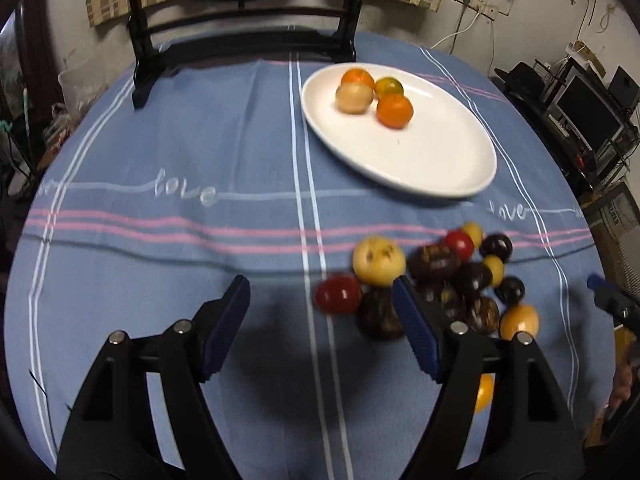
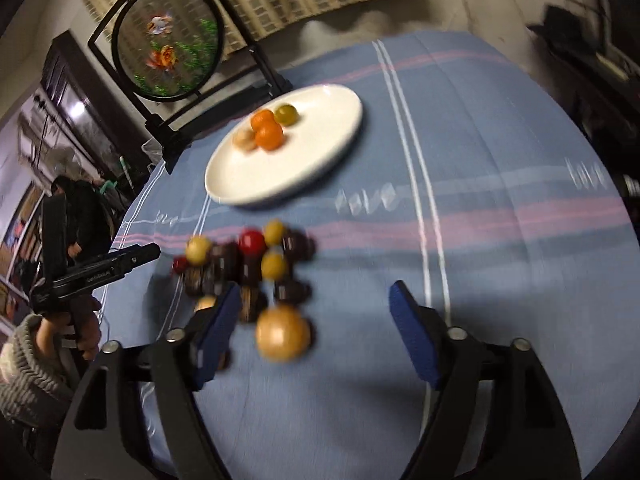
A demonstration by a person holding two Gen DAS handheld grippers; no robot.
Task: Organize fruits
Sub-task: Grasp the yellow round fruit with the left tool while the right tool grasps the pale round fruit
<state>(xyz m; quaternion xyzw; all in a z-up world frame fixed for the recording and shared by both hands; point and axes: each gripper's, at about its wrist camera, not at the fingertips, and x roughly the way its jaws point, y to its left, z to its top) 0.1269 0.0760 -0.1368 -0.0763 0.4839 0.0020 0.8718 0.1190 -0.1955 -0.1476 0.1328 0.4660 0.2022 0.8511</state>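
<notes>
A white oval plate (image 1: pixel 420 160) holds several fruits: two oranges (image 1: pixel 394 110), a greenish one and a tan one; it also shows in the right wrist view (image 2: pixel 320 148). A pile of loose fruits (image 1: pixel 448 276) lies on the blue tablecloth: dark ones, red ones (image 1: pixel 338 294), yellow ones (image 1: pixel 378 261). My left gripper (image 1: pixel 322 292) is open and empty, its right finger at the pile's left edge. My right gripper (image 2: pixel 314 300) is open and empty, with a blurred golden fruit (image 2: pixel 283 333) between its fingers and the pile (image 2: pixel 248 264) just ahead.
A round painted screen on a black stand (image 2: pixel 168 40) stands at the table's back (image 1: pixel 240 52). The left gripper held by a hand shows at the left of the right wrist view (image 2: pixel 104 268). Shelves with electronics (image 1: pixel 580 112) stand right of the table.
</notes>
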